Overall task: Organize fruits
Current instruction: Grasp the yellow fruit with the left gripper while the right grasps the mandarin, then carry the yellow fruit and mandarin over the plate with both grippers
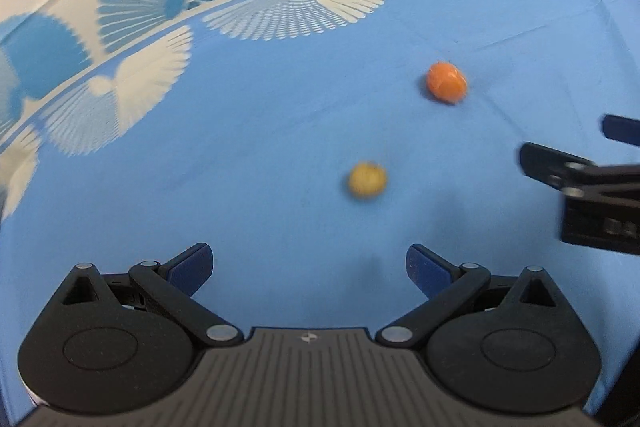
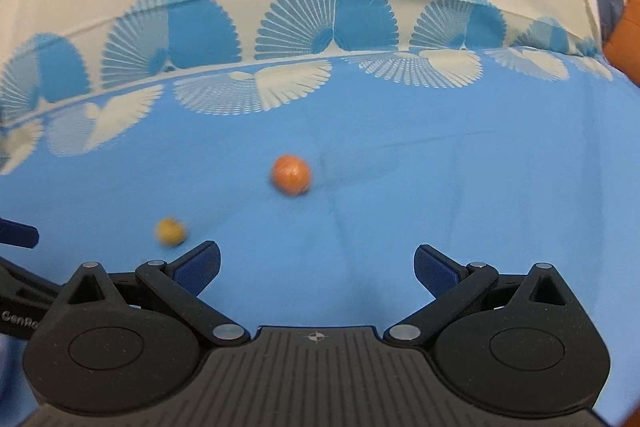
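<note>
left gripper (image 1: 309, 269) and right gripper (image 2: 316, 271), jaws spread wide, empty. ahead of both: orange fruit (image 1: 447, 83), smaller yellow fruit (image 1: 367, 179) on blue cloth (image 1: 240, 147), apart.

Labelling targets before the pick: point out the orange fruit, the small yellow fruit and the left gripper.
orange fruit (image 2: 291, 174): right wrist view, middle of its rounded skin.
yellow fruit (image 1: 367, 179): left wrist view, middle of its blurred body.
left gripper (image 1: 309, 265): left wrist view, midway between its open blue fingertips.
</note>
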